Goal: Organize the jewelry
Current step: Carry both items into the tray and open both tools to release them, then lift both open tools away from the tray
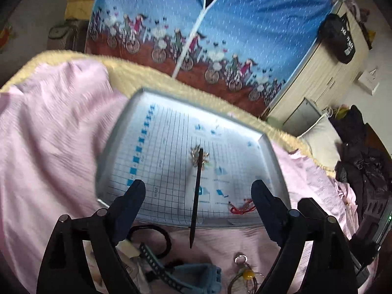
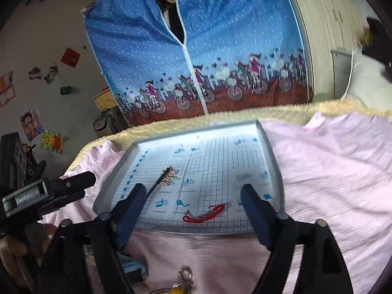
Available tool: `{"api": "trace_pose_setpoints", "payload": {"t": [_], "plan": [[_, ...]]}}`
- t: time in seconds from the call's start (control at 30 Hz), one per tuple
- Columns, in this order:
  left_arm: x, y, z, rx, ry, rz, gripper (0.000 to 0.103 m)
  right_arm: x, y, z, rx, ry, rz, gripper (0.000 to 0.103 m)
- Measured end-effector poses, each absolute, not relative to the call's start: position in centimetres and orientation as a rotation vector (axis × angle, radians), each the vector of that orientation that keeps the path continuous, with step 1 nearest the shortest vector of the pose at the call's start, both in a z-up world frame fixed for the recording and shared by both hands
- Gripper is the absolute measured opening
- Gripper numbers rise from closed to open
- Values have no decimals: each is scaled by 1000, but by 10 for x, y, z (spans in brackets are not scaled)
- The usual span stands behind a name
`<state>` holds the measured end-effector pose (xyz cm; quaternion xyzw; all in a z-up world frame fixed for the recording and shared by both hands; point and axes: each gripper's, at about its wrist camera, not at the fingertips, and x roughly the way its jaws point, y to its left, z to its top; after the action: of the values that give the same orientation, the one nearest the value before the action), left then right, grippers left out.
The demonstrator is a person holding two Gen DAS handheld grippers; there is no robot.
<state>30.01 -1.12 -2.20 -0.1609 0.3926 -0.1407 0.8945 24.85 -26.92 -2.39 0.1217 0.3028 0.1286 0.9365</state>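
Note:
A grey tray (image 1: 171, 132) with a blue grid lining rests on a pink sheet (image 1: 49, 147). A black hair stick (image 1: 199, 169) with a gold ornament lies on it, its tip overhanging the near rim. A red string bracelet (image 1: 241, 207) sits in the tray's near right part. My left gripper (image 1: 198, 189) hangs open above the near rim, one finger on each side of the stick, holding nothing. In the right wrist view, the tray (image 2: 220, 161) carries the hair stick (image 2: 166, 174) and the red bracelet (image 2: 203, 214). My right gripper (image 2: 193, 191) is open and empty above them.
On the sheet in front of the tray lie a black hair tie (image 1: 156, 232), a perforated blue strap (image 1: 156, 264) and a key ring with a yellow bead (image 1: 248, 274). A blue zip-up fabric wardrobe (image 1: 220, 24) stands behind the bed. Dark clothes (image 1: 362, 152) are piled at right.

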Motion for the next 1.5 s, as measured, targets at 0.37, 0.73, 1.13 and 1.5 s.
{"api": "trace_pose_setpoints", "payload": {"t": [0.37,0.73,1.13,1.5], "plan": [[182,-6,24,-168,551,-232,101,149,-249,21,112,437,215,103],[87,5,21,-140,491,-291,101,71,-242,15,67,475,163,103],[42,-10,12,-80,516,-258,101,30,-253,0,88,534,87,103],[41,-16,-16,55,629,-132,101,26,-247,-7,31,559,64,103]]}}
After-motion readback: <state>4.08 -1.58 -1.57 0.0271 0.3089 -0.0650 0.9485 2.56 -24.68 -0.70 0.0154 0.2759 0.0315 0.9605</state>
